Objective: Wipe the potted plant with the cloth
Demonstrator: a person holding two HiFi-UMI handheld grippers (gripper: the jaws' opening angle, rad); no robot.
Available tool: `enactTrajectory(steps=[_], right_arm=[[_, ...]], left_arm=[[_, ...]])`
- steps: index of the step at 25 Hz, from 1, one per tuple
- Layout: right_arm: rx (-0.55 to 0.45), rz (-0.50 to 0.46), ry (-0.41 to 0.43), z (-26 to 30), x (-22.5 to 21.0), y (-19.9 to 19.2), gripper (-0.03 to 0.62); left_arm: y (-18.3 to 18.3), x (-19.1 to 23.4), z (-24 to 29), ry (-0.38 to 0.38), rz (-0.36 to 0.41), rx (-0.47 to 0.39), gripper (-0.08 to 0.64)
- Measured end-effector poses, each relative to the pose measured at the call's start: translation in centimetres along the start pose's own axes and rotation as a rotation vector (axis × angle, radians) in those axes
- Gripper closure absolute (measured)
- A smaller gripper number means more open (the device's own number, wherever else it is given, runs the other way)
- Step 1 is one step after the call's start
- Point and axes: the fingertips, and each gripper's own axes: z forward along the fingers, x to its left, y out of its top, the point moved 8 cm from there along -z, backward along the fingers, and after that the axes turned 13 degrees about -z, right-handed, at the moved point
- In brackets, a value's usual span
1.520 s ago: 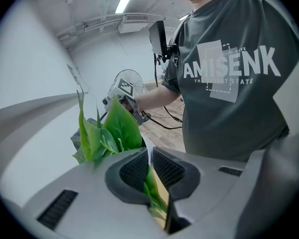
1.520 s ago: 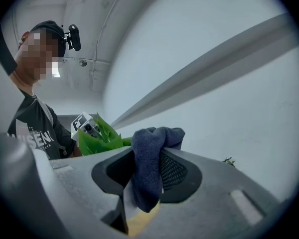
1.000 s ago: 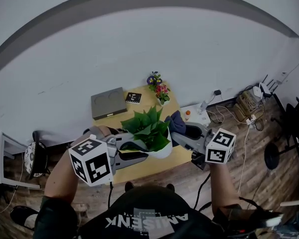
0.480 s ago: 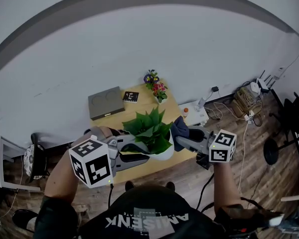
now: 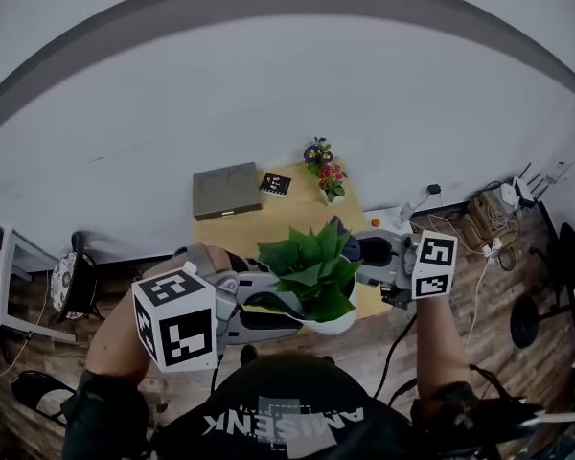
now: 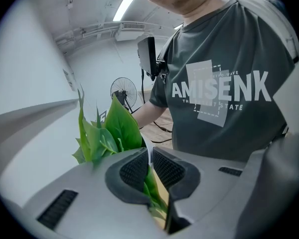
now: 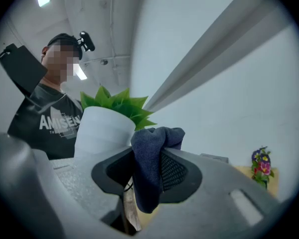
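A: What is the left gripper (image 6: 148, 158) doing?

B: Its jaws are nearly together, clamped on a thin white edge that looks like the rim of the white pot (image 5: 337, 322). A leaf hangs just below the pads.

A: And the right gripper (image 7: 148, 166)?

B: It is clenched on the dark blue cloth (image 7: 152, 153), which bunches up above the pads and hangs down between them.

A: Where is the potted plant (image 5: 311, 274)?

B: Between the two grippers, over the near edge of the yellow table (image 5: 240, 236). The left gripper is on its left side, and the cloth is at the foliage on its right.

A: Is the cloth touching the leaves?

B: I can't tell. In the right gripper view it overlaps the leaf tips and the pot's side, nothing clearer.

A: What else is hard to see?

B: From the head view the foliage covers the left gripper's tips and most of the pot, so I can't tell whether the pot rests on the table. The cloth's lower end is cut off behind the gripper body. A grey box (image 5: 227, 190) and small flowers (image 5: 326, 173) stand at the table's far edge.
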Motion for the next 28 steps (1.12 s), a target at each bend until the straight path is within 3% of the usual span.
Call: enactTrajectory(steps=[4, 14, 18, 28], right_arm=[[0.000, -0.045, 0.208, 1.8, 0.5, 0.4, 0.460], [-0.077, -0.004, 0.460, 3.1, -0.5, 0.2, 0.460], [-0.096, 0.020, 0.471, 2.4, -0.8, 0.0, 0.460], [-0.131, 0.045, 0.328, 0.9, 0.9, 0.0, 0.460]], left_arm=[[0.6, -1.3, -0.3, 0.020, -0.014, 0.010, 0.531], [-0.2, -2.2, -0.7, 0.068, -0.136, 0.040, 0.531], [-0.2, -1.7, -0.5, 0.067, -0.160, 0.030, 0.531], [-3.4, -1.3, -0.9, 0.036, -0.195, 0.044, 0.531]])
